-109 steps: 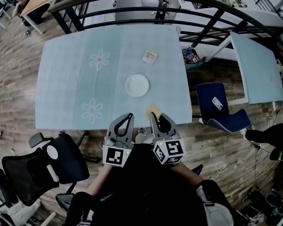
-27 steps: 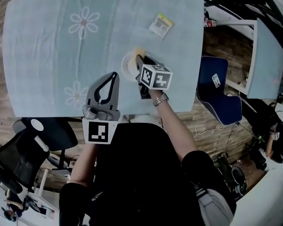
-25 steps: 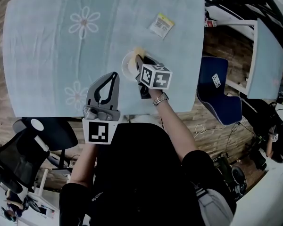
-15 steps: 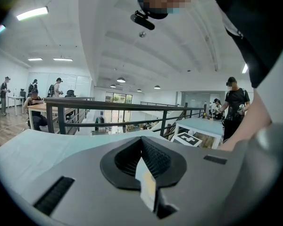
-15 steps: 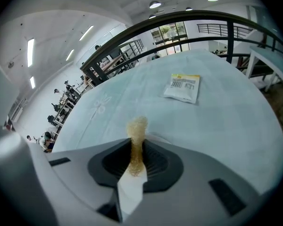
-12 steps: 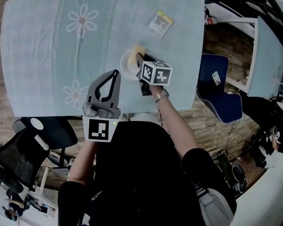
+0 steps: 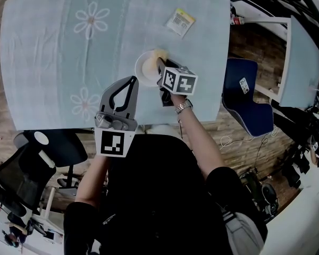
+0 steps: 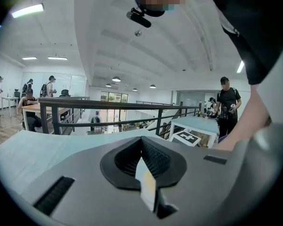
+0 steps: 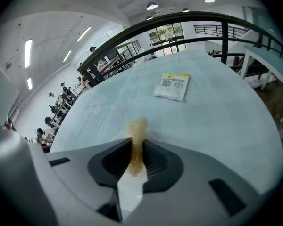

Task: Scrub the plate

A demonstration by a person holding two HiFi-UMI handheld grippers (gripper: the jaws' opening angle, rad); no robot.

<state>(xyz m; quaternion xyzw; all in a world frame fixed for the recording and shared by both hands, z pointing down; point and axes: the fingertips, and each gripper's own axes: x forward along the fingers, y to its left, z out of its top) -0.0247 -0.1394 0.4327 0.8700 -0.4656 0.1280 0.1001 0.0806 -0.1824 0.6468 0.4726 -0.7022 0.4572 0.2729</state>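
A small white plate (image 7: 146, 69) lies on the pale blue tablecloth near the table's front edge. My right gripper (image 7: 160, 64) is over the plate's right part, shut on a yellow sponge (image 7: 159, 54) that rests on the far right rim. In the right gripper view the sponge (image 9: 137, 128) sticks up from between the shut jaws of my right gripper (image 9: 136, 147), which hide most of the plate. My left gripper (image 7: 132, 80) hovers just to the front left of the plate, shut and holding nothing. In its own view, my left gripper (image 8: 141, 142) points over the table toward a railing.
A small packet (image 7: 181, 21) lies beyond the plate, also in the right gripper view as the packet (image 9: 172, 86). The tablecloth (image 7: 53, 52) has flower prints. A blue chair (image 7: 244, 102) stands to the right, a black office chair (image 7: 37, 166) to the front left, a second table (image 7: 297, 62) at far right.
Since 4.4 s ago the right gripper has carried the sponge from the table's front edge onto the plate. Over the last second it slid slightly toward the far right rim. The left gripper stays put.
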